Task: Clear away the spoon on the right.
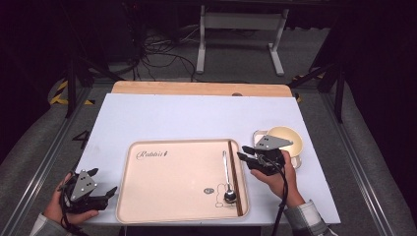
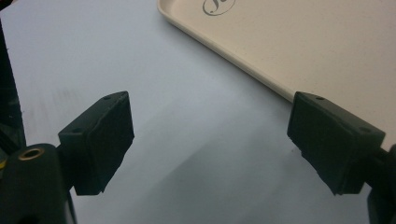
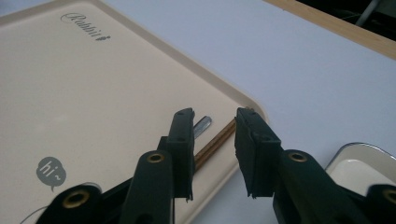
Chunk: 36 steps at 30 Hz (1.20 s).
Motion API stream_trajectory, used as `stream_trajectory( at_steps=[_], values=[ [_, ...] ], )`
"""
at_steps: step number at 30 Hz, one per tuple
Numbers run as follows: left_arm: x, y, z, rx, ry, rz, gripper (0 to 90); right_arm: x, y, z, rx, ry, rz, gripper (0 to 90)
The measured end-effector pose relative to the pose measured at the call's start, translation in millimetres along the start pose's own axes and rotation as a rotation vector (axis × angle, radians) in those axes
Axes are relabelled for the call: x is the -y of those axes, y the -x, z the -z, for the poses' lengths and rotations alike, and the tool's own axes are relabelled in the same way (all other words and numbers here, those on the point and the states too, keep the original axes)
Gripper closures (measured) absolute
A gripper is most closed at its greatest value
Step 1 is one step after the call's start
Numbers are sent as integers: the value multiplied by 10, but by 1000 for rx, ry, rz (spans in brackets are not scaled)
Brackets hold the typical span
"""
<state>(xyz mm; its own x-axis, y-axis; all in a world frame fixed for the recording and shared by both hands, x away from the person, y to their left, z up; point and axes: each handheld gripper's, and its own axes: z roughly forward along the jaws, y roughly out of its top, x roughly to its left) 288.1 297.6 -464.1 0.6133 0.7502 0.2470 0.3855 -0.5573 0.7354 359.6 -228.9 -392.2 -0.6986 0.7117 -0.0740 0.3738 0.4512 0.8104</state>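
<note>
still, the right tool (image 1: 244, 156), jaws parted and empty just above the chopsticks (image 1: 235, 177), could nudge them against the spoon (image 1: 226, 173).

The tray (image 1: 147, 196) carried a cursive word printed in dark script near its far left corner, reading "Rabbit" (image 1: 151, 154) with a small mark after it; the same word (image 3: 88, 26) was legible in the right gripper view. A grey speech bubble (image 3: 51, 173) on the tray surface read "hi~". In the left gripper view, a fragment of the cursive print (image 2: 218, 6) was cut off at the top edge and could not be read.
</note>
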Motion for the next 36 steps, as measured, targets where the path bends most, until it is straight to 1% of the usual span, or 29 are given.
stream_trajectory(
  at_steps=[1,3,5,6,7,9,13,16,18,21,22,24,27,28,30,34,36],
  values=[
    [-2,2,-5,1,-5,-5,154,-5,25,37,13,4,-3,647],
    [-2,0,-5,0,-6,-7,154,-5,38,53,17,8,-5,641],
    [0,-1,-5,2,-1,-6,154,-2,66,82,32,10,-12,619],
    [0,0,-2,2,-2,-5,155,9,104,110,35,18,-29,591],
    [0,0,-3,3,-4,-8,155,9,104,110,35,18,-29,591],
    [-3,3,-3,0,-11,-12,155,20,133,123,40,21,-38,561],
    [-2,3,-4,4,-12,-13,155,37,192,155,72,19,-51,502],
    [-2,4,-5,4,-11,-15,155,51,255,187,107,16,-68,467],
    [-1,8,-7,3,-11,-15,155,70,306,212,139,15,-75,445],
    [-1,8,-14,6,-14,-18,154,110,399,250,170,13,-111,400],
    [-1,11,-17,4,-16,-20,155,125,434,268,185,15,-132,387],
    [-1,16,-18,6,-20,-19,155,141,490,298,220,19,-144,362],
    [-2,15,-19,6,-21,-20,154,173,570,342,248,23,-177,313],
    [-1,15,-21,5,-21,-21,154,185,592,352,267,19,-186,292],
    [-1,15,-19,3,-25,-23,155,211,642,370,296,10,-193,270],
    [-2,16,-20,2,-26,-24,155,260,741,439,344,12,-220,241],
    [-3,17,-22,5,-29,-26,155,288,789,471,356,12,-234,238]
  ],
)
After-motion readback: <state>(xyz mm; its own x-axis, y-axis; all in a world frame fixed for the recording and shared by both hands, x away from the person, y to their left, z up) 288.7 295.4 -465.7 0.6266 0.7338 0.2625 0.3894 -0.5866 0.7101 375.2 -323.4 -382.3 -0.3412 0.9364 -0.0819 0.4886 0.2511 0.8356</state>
